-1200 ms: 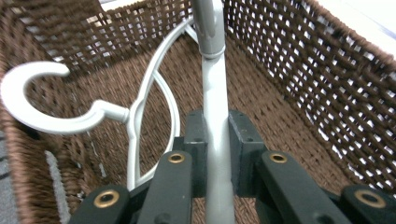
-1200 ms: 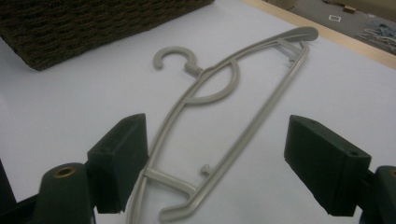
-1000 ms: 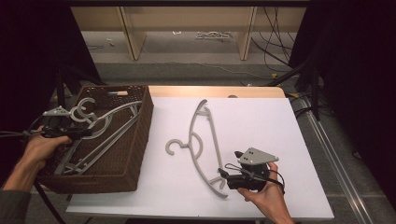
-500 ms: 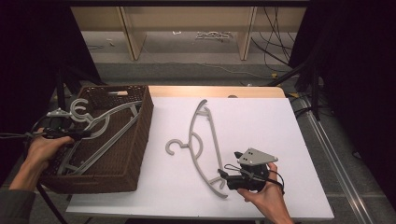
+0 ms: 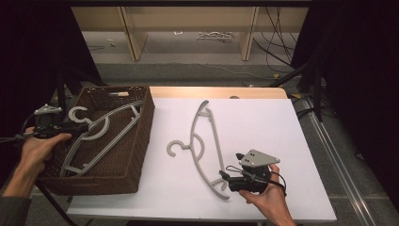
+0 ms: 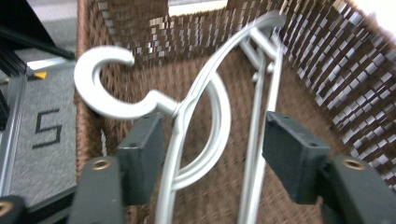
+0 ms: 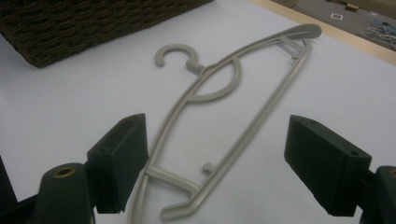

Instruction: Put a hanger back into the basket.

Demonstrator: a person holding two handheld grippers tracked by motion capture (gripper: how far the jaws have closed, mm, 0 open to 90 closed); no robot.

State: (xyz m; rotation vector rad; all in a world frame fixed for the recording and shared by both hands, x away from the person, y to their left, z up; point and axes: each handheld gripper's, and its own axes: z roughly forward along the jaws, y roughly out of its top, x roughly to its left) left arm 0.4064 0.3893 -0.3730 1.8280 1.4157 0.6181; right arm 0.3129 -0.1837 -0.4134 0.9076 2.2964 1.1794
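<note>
A grey plastic hanger (image 5: 101,129) lies tilted in the brown wicker basket (image 5: 94,181) at the left, its hook (image 6: 100,88) by the basket's left rim. My left gripper (image 5: 77,126) is at that rim. Its jaws have just been opening and stand apart, with the hanger's arm (image 6: 196,107) between them and untouched by the pads. A second grey hanger (image 5: 207,141) lies flat on the white table. My right gripper (image 5: 225,178) is open at its near end, the jaws astride the hanger's end (image 7: 187,186) without touching it.
The basket's woven wall (image 7: 84,23) stands left of the table hanger. The white tabletop (image 5: 263,122) has free room to the right and at the back. A wooden strip (image 5: 211,92) runs along the far edge, with cables (image 5: 277,42) on the floor beyond.
My left gripper's jaws have opened off the hanger in the basket, and the hand has drawn back slightly. The right hand and the table hanger have not moved.
</note>
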